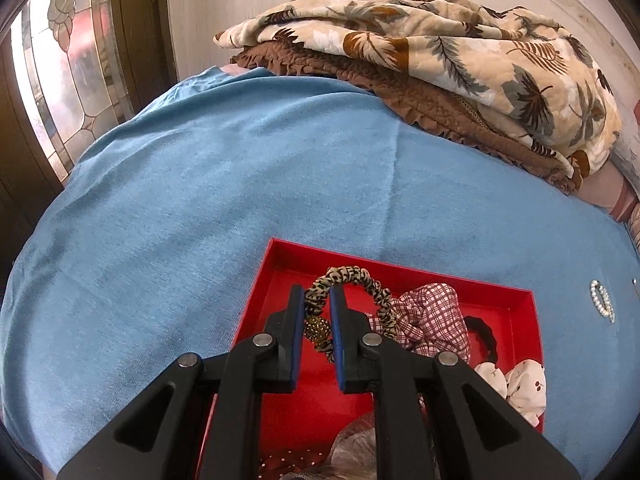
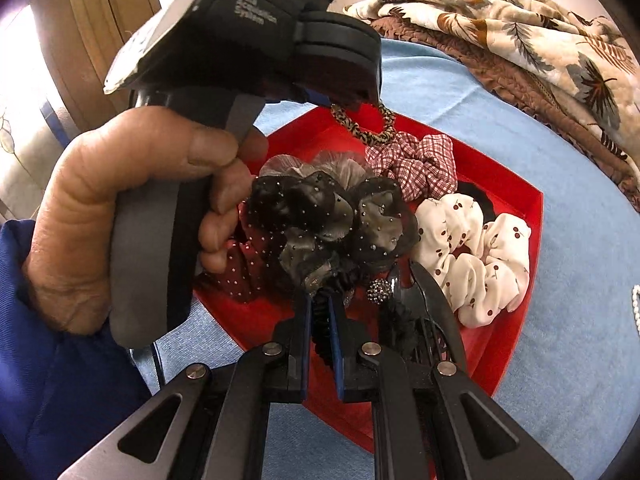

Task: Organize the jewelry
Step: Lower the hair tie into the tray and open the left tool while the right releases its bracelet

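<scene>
A red box (image 1: pixel 276 268) (image 2: pixel 520 276) sits on a blue cloth and holds several hair ties. My left gripper (image 1: pixel 317 292) is shut on a leopard-print hair tie (image 1: pixel 352 274) with a beaded ball, held over the box's left part; the tie also shows in the right wrist view (image 2: pixel 372 134). My right gripper (image 2: pixel 319 300) is shut on a black sheer dotted scrunchie (image 2: pixel 332 216), held above the box. A red checked scrunchie (image 1: pixel 428 312) (image 2: pixel 416 164) and a white cherry-print scrunchie (image 1: pixel 524 388) (image 2: pixel 472 248) lie inside. A black hair clip (image 2: pixel 432 300) lies by my right fingers.
A rhinestone clip (image 1: pixel 602 300) lies on the blue cloth (image 1: pixel 200 200) right of the box. A leaf-print blanket (image 1: pixel 440 48) over a brown quilt is piled at the back. A stained-glass door (image 1: pixel 60 60) stands at the left. The person's left hand (image 2: pixel 132 200) holds the other gripper.
</scene>
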Demonstrator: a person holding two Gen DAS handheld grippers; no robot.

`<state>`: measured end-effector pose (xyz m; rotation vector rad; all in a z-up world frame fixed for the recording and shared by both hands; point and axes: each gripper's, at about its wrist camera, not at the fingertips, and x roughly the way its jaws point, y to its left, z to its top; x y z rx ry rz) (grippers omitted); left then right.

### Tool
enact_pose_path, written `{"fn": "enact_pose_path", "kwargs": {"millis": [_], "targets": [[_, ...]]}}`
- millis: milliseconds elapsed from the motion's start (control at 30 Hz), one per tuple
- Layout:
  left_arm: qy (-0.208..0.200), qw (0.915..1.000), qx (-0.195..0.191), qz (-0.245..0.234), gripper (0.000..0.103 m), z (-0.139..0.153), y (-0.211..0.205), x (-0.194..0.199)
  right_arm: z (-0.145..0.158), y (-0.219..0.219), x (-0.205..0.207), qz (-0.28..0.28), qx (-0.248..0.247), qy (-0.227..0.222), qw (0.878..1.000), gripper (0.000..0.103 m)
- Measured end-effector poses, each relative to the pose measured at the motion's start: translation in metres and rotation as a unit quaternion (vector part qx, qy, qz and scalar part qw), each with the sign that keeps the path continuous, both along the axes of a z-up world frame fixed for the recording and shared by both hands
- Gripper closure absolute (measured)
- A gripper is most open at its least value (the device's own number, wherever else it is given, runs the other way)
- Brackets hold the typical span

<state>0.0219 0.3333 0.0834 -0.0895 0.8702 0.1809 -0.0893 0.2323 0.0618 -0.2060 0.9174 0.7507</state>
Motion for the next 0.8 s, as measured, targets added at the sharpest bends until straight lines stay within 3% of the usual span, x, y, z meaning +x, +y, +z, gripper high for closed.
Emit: {"fn": "enact_pose_path", "kwargs": {"millis": [133,300,467,667,800], "targets": [[-0.002,1.0000,0.000,0.001,0.089,0.001,0.001,-0.002,-0.001,0.001,0.000,0.000,-0.001,-0.001,1.000,0.093],[-0.008,0.9999,0.007,-0.003,0.073,0.003,0.000,-0.004,-0.002,0.001,-0.001,0.001,-0.003,-0.002,1.000,0.093],[-0.016,0.9997,0.017,-0.007,0.063,0.006,-0.004,-0.007,-0.004,0.000,0.000,-0.002,-0.001,0.001,1.000,0.093],[-0.018,0.9996,0.022,-0.007,0.059,0.008,-0.006,-0.008,-0.002,-0.002,0.000,-0.003,0.006,0.001,1.000,0.091],[-0.024,0.9994,0.026,-0.004,0.053,0.011,-0.005,-0.011,0.003,-0.008,-0.001,-0.005,0.024,-0.006,1.000,0.057]]}}
